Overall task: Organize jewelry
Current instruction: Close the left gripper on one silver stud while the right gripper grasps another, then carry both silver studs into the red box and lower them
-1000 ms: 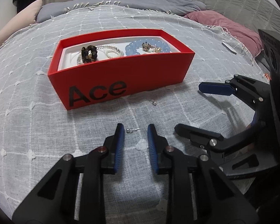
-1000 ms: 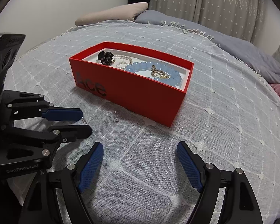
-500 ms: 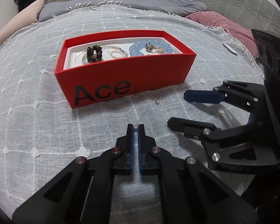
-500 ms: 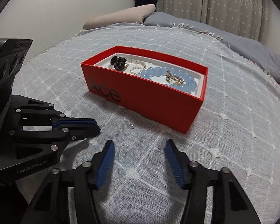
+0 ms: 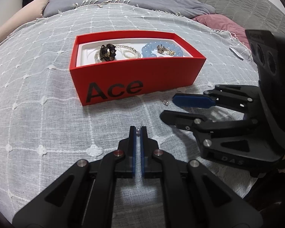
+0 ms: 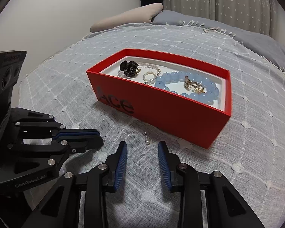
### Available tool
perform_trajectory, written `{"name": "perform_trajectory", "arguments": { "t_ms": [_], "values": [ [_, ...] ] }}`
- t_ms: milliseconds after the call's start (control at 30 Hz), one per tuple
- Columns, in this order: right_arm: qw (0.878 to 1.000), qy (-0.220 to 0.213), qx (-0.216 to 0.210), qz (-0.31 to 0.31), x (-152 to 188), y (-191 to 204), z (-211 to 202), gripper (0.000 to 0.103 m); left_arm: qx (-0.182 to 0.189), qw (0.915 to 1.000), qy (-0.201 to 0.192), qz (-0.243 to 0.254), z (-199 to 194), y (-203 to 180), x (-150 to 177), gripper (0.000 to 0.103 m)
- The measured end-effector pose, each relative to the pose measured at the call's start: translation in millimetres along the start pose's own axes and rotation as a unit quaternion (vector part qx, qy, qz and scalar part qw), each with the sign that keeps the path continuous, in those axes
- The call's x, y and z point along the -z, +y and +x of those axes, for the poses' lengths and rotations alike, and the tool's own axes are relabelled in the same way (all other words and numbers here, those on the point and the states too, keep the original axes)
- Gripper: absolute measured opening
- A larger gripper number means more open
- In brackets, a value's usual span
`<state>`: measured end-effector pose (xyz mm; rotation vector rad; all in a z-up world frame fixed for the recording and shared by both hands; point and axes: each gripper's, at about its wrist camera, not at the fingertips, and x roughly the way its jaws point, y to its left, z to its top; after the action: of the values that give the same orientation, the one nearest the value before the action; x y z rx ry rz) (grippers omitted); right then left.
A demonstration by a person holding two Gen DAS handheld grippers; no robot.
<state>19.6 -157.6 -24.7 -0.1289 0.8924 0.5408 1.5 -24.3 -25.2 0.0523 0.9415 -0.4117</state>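
Left tool (image 5: 137, 131) is pinched together on a tiny pearl stud earring (image 5: 137, 132), down on the grey bedspread (image 5: 38, 114) just in front of the red box (image 5: 134, 76). A pale bead shows at the very tip between the pads; whether the pin is squarely caught I can't quite tell, it's so small.

Right tool (image 6: 142, 152) has just been narrowing its jaws, but they stand apart with nothing pressed between them. The second stud earring (image 6: 147, 139) lies on the bedspread just ahead of those tips, a little short of the box's front wall, pin pointing towards the box.

Inside the box sit a dark flower-shaped piece (image 6: 128, 68) at its left end, a string of small pearls (image 6: 151, 74) beside it, and a blue bead bracelet (image 6: 188, 85) towards the right end with a gold piece (image 6: 193, 84) lying on it.

So it looks like the pick-up step for the two loose studs: one in the grip, one being lined up. Next, I'd say, the right tool needs to slide forward so the stud sits between the pads, then close low against the cloth without snagging the weave. The left needs a gentle lift over the box's front wall, with the release held until it is above the white lining.
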Motion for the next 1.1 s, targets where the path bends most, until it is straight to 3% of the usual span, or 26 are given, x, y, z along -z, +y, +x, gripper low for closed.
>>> {"name": "perform_trajectory", "arguments": {
  "t_ms": [567, 1100],
  "values": [
    [1.000, 0.012, 0.004, -0.003, -7.6, 0.4, 11.4, 0.005, -0.008, 0.9999, -0.004, -0.009, 0.6, 3.7, -0.4, 0.005],
    [1.000, -0.006, 0.001, -0.009, -2.7, 4.5, -12.4, 0.005, -0.012, 0.9995, -0.019, -0.023, -9.7, 14.8, -5.8, 0.005]
  ]
}}
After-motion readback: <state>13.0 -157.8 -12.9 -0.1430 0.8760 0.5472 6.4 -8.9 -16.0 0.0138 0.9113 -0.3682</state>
